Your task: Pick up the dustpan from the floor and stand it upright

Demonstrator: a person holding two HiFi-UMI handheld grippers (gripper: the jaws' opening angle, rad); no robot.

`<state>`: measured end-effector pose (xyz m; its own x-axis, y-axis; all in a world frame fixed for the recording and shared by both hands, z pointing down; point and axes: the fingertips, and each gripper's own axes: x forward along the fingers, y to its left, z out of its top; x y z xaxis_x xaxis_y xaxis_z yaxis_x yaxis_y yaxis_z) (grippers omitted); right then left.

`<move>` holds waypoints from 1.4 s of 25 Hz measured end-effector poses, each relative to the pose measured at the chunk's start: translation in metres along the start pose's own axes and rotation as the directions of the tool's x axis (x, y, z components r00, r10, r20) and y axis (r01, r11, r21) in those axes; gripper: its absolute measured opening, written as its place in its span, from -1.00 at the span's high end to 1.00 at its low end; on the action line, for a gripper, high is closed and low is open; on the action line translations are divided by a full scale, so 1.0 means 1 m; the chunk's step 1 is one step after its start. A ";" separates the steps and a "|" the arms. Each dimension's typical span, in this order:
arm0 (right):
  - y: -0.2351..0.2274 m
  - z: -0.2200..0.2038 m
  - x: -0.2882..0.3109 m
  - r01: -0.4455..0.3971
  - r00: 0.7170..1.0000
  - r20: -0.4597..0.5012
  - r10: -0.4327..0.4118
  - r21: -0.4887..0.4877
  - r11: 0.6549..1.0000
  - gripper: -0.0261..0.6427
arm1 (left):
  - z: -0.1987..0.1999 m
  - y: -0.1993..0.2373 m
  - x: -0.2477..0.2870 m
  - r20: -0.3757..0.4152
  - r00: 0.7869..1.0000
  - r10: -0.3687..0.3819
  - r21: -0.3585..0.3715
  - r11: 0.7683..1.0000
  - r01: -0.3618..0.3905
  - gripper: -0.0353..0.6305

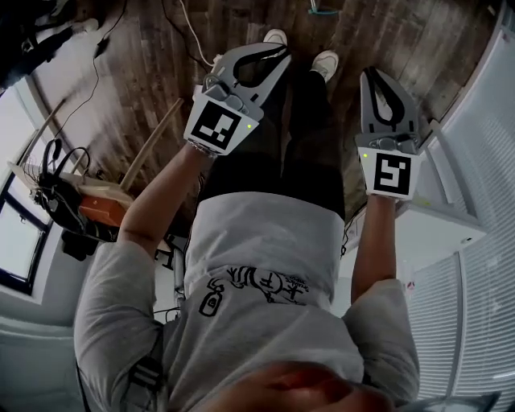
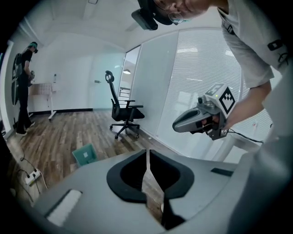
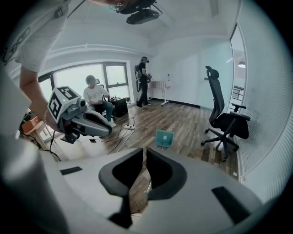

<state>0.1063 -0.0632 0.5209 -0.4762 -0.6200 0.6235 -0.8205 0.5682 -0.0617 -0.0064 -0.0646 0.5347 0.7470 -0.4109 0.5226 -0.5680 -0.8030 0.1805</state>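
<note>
The teal dustpan (image 2: 84, 154) sits on the wooden floor some way ahead of both grippers, with nothing touching it. The right gripper view shows the dustpan (image 3: 165, 138) just beyond the jaw tips, and the head view shows only a teal sliver of the dustpan (image 1: 323, 10) at the top edge. My left gripper (image 1: 282, 55) is held out in front of my legs, shut and empty. My right gripper (image 1: 372, 74) is beside it at about the same height, also shut and empty. Each gripper's jaws meet along a thin line with only floor behind: left gripper (image 2: 147, 153), right gripper (image 3: 144, 150).
A black office chair (image 2: 123, 112) stands near the glass wall with blinds, to the right of the dustpan. A power strip (image 3: 129, 126) and cables lie on the floor to the left. One person stands (image 3: 143, 82) and another sits (image 3: 96, 98) at the back. A white table (image 1: 438, 217) is at my right.
</note>
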 end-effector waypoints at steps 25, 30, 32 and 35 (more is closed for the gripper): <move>-0.001 -0.240 0.172 -0.194 0.956 -0.251 0.155 -0.139 0.971 0.75 | -0.235 0.035 0.161 -0.225 0.968 -0.107 -0.041 0.994 0.101 0.75; 0.001 -0.288 0.212 -0.221 0.947 -0.268 0.176 -0.148 0.964 0.75 | -0.282 0.047 0.202 -0.239 0.963 -0.122 -0.032 0.993 0.117 0.74; 0.001 -0.307 0.229 -0.234 0.944 -0.274 0.184 -0.163 0.959 0.73 | -0.304 0.051 0.220 -0.242 0.960 -0.139 -0.007 0.990 0.142 0.74; 0.003 -0.331 0.254 -0.247 0.945 -0.263 0.193 -0.187 0.951 0.72 | -0.338 0.056 0.244 -0.252 0.954 -0.161 0.028 0.984 0.173 0.74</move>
<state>0.0876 -0.0399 0.9370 -0.5257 -0.3338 0.7824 -0.6039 0.7943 -0.0669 0.0275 -0.0639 0.9544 0.7171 -0.1539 0.6798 -0.4199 -0.8739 0.2450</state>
